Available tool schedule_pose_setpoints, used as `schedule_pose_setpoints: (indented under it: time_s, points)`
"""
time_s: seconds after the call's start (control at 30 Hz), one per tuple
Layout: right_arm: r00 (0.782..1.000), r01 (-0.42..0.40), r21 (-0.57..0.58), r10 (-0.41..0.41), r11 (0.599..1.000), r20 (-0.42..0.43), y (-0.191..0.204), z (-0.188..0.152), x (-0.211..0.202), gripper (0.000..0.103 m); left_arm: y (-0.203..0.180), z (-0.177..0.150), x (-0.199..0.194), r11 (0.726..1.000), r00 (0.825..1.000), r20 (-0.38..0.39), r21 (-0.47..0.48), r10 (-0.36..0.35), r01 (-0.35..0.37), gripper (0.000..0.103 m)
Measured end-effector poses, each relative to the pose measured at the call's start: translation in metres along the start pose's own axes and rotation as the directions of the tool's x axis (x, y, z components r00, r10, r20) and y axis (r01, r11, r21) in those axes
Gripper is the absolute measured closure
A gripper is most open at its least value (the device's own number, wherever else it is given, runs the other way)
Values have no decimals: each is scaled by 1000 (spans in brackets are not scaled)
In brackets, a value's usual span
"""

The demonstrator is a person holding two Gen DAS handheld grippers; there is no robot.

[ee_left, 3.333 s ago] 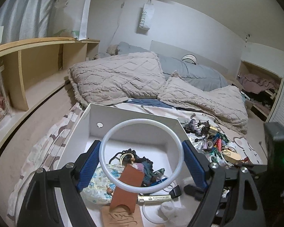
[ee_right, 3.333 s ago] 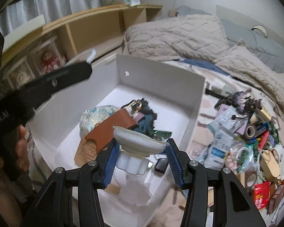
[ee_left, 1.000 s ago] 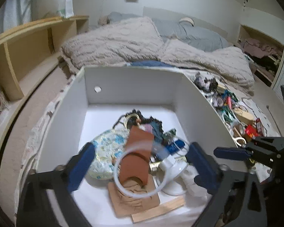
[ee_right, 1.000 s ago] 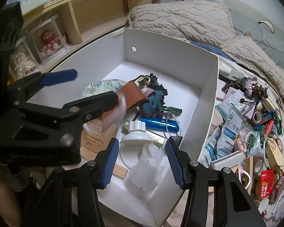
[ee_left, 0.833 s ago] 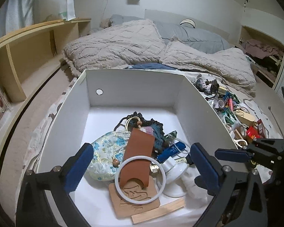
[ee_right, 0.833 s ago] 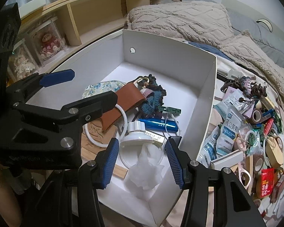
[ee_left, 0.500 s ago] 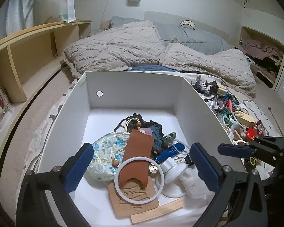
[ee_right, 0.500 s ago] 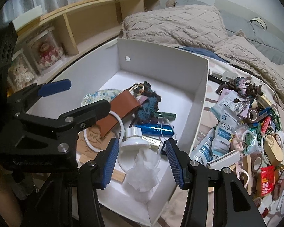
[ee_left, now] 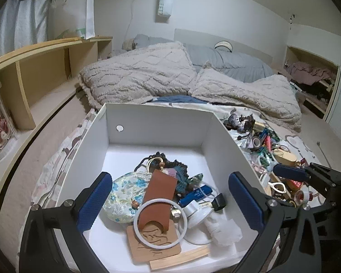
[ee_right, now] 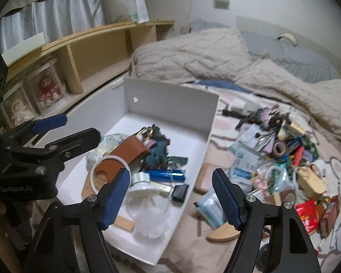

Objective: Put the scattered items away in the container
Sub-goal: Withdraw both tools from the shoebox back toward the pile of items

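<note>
- While I hung the left gripper (ee_left: 169,201) spread wide and empty over the white box (ee_left: 158,118), the left wrist view showed me the white ring (ee_left: 160,224) lying on the leather pouch (ee_left: 159,199) inside.
- Right wrist view alone laid out the scattered pile (ee_right: 282,159) beside the box; the right gripper (ee_right: 171,195), jaws just opened on nothing, needed swinging over it, aiming at one item.

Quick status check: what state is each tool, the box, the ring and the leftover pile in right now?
Left tool: open, empty, over the box.
Right tool: open, empty, jaws have just been opening.
White box: lidless, partly filled.
White ring: released, lying in the box.
Scattered pile: outside the box.
</note>
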State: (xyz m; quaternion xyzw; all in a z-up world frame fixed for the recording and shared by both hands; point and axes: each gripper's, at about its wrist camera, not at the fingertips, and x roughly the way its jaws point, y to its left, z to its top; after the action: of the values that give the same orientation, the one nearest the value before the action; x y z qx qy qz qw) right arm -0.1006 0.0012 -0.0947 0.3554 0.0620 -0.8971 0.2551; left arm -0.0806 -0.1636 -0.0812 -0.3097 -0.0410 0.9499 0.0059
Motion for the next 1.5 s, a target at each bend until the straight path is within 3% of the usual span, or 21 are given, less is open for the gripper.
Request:
schedule_pose_setpoints:
  time_s: [0.03, 0.13, 0.37, 0.67, 0.87, 1.5]
  points:
    - [1000, 8, 0, -8, 1000, 17, -3, 0, -4, 27, -1, 0, -2, 1000, 1000, 5, 0, -1, 1, 0]
    - [998, 32, 6, -33, 999, 48, -8, -1, -11, 10, -4, 0, -6, 1000, 1000, 20, -3, -3, 3, 0]
    - [991, 100, 21, -101, 995, 87, -26, -7, -22, 2, -13, 0, -16, 1000, 998, 60, 1, -4, 3, 0]
    - [970, 179, 28, -181, 983, 161, -52, -18, -45, 0, -25, -2, -20, 1000, 996, 85, 3, -31, 31, 0]
    - [945, 246, 40, -249, 968, 211, -72, -25, -62, 0, -33, -4, -21, 999, 994, 106, -1, -38, 39, 0]
    - [916, 271, 132, -298, 953, 268, -132, -61, -105, 0, -62, -6, -23, 995, 985, 138, 3, -101, 101, 0]
